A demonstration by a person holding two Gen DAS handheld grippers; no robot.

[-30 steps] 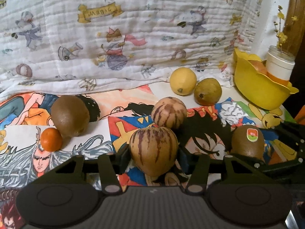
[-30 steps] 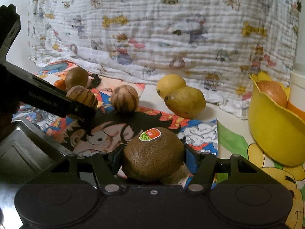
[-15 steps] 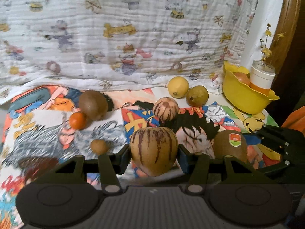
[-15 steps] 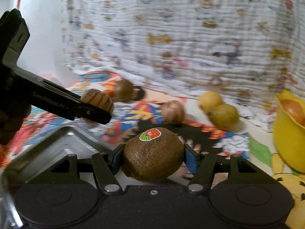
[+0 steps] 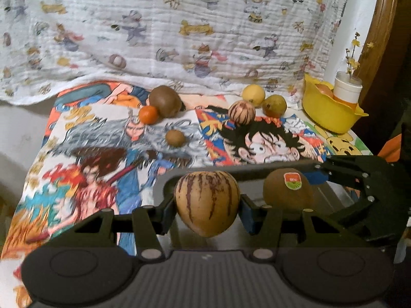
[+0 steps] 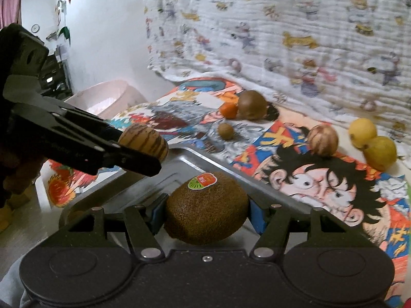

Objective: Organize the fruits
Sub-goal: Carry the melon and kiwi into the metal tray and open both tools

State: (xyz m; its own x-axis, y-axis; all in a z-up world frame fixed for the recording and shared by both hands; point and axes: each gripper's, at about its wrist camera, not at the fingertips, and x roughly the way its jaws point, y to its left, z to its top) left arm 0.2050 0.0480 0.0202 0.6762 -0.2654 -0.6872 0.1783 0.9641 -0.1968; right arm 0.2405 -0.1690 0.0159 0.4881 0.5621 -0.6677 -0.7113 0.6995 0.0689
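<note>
The left gripper [image 5: 207, 204] is clamping a striped fruit [image 5: 207, 202] between its blue pads, jaws partly closed against both sides of it. The fruit's long axis is running up and down in the left wrist view, with the narrower end pointing downward and the broad end upward. It is hanging above the near corner of a metal tray [image 5: 334, 192].

The right gripper [image 6: 207, 211] is clamping a kiwi [image 6: 207, 208], jaws partly closed on its two ends. The kiwi's long axis is lying crosswise, from pad to pad, and its sticker [image 6: 202, 181] is facing up and away from the camera. It is hanging over the metal tray [image 6: 195, 159], just to the right of the striped fruit in the left wrist view.

The remaining fruit is lying on the cartoon-print cloth [image 5: 102, 154] farther back. A large kiwi [image 5: 164, 100] is touching a small orange [image 5: 148, 114]; a small brown fruit [image 5: 175, 137] is sitting near them. A second striped fruit [image 5: 242, 113] is resting just beside a lemon [image 5: 253, 95] and a pear [image 5: 274, 105], whose stem end is pointing left. A yellow bowl [image 5: 331, 118] is standing at the far right, holding a white cup [image 5: 347, 90].
</note>
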